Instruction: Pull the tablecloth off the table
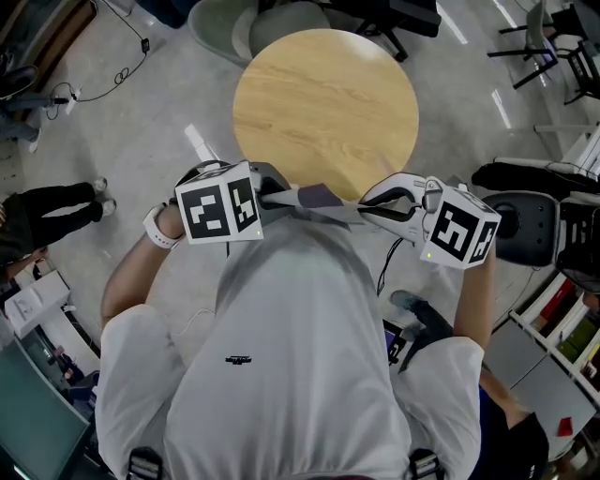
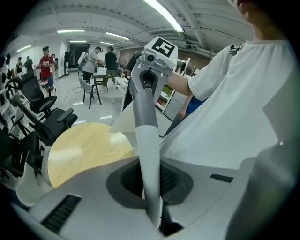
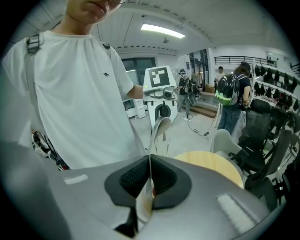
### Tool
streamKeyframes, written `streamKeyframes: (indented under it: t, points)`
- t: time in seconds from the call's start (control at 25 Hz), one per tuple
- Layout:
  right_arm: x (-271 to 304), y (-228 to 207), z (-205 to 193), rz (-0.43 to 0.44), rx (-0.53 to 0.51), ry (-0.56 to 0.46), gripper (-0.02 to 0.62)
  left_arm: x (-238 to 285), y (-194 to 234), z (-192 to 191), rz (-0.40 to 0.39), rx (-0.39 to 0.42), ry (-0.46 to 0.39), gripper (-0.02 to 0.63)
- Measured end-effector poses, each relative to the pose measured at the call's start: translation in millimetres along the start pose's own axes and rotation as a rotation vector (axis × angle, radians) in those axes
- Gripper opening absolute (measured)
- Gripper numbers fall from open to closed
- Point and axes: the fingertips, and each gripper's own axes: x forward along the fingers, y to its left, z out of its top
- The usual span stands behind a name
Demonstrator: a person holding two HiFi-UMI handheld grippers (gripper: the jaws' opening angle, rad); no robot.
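Note:
The round wooden table [image 1: 325, 103] stands bare in front of me. The grey tablecloth [image 1: 314, 199] is off it and hangs bunched in a taut strip between the two grippers at my chest. My left gripper [image 1: 281, 198] is shut on one end of the cloth and my right gripper [image 1: 371, 209] is shut on the other. In the left gripper view the cloth [image 2: 143, 126] runs from the pinched jaws [image 2: 149, 176] up to the right gripper [image 2: 154, 61], with the table [image 2: 84, 150] below. The right gripper view shows the thin cloth edge [image 3: 157, 133] clamped between the pads [image 3: 150, 180].
Grey chairs [image 1: 234, 23] stand beyond the table and black office chairs [image 1: 553, 47] at the far right. Cables [image 1: 103, 80] lie on the floor at left. A person's legs [image 1: 47, 216] are at the left edge. Shelving [image 1: 562, 328] is close on my right.

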Motion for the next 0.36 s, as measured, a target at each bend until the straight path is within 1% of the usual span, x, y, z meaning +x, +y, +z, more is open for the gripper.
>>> streamKeyframes:
  t: [0.36]
  points:
    - [-4.8, 4.5, -3.2, -0.026, -0.011, 0.033, 0.014, 0.9, -2.7, 2.7, 0.009, 0.016, 0.004, 0.011]
